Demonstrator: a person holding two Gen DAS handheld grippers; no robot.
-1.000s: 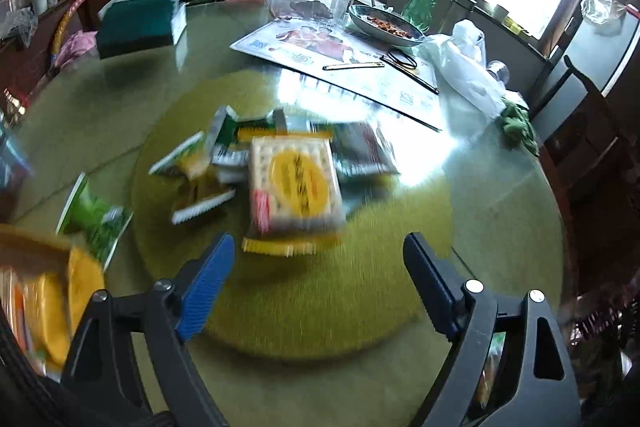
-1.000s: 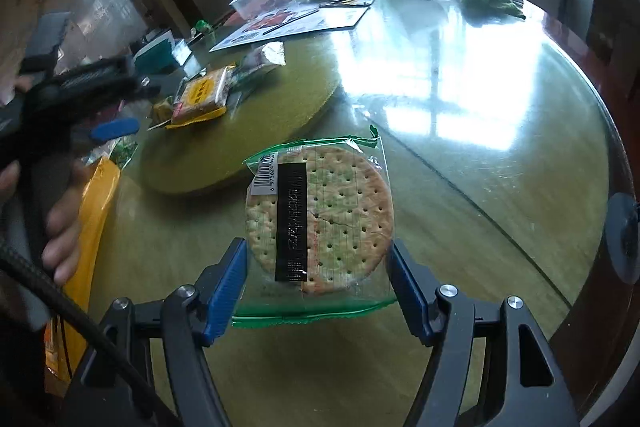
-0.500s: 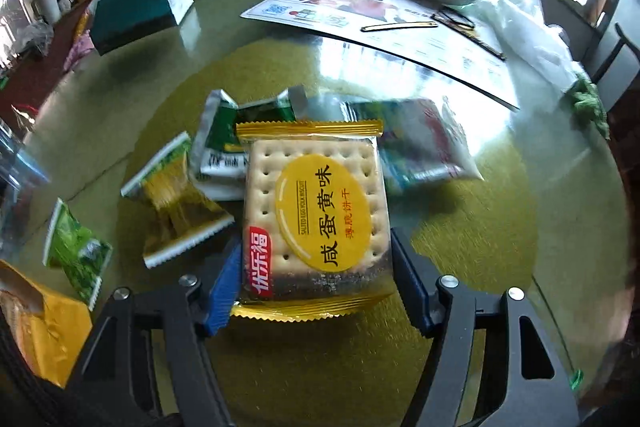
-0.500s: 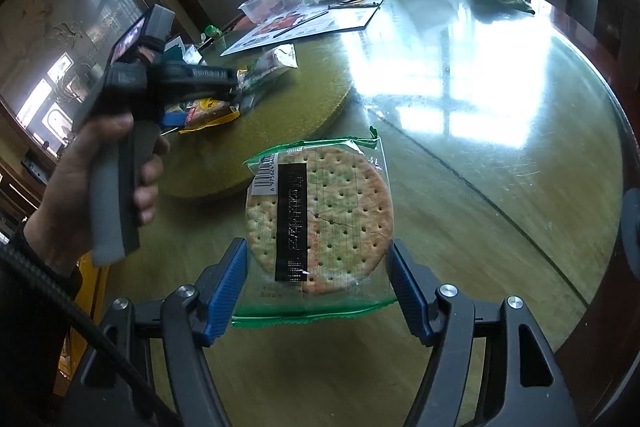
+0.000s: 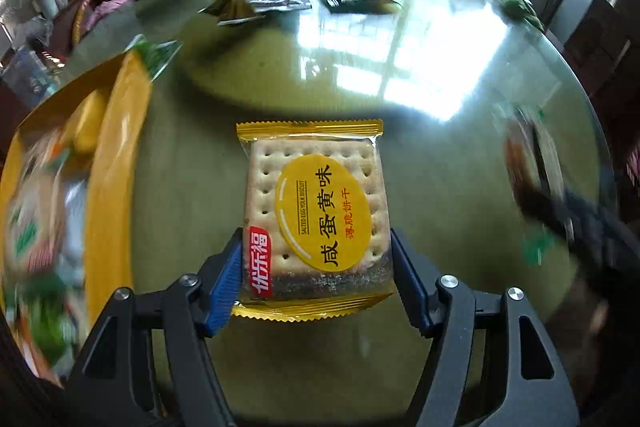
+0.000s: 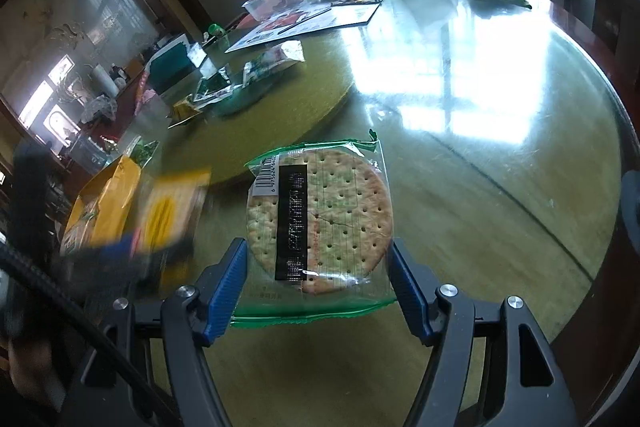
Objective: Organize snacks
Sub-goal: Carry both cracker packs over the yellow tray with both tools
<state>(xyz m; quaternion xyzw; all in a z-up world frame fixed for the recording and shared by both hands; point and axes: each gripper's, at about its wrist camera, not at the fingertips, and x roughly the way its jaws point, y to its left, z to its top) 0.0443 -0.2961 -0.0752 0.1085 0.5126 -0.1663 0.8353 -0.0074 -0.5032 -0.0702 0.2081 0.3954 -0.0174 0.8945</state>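
Yellow foil wraps the square cracker pack [image 5: 316, 215], clenched at its lower edge between the blue fingers [image 5: 224, 291] of the left gripper [image 5: 318, 285], low centre of the left wrist frame and lifted off the glass surface [image 5: 440, 75]. At the far left of that frame the yellow snack box [image 5: 116, 163] stands open, already holding packets. The right gripper [image 6: 318, 279] grasps the round cracker pack [image 6: 320, 219] in its clear green-edged wrapper, low centre of its own frame. Both grips sit near a wrapper edge, so a quick swing toward the box could likely let a slick pack slide out. A hard squeeze may snap the crackers; the round one seems to show a crack line. The two grippers are close and might collide.
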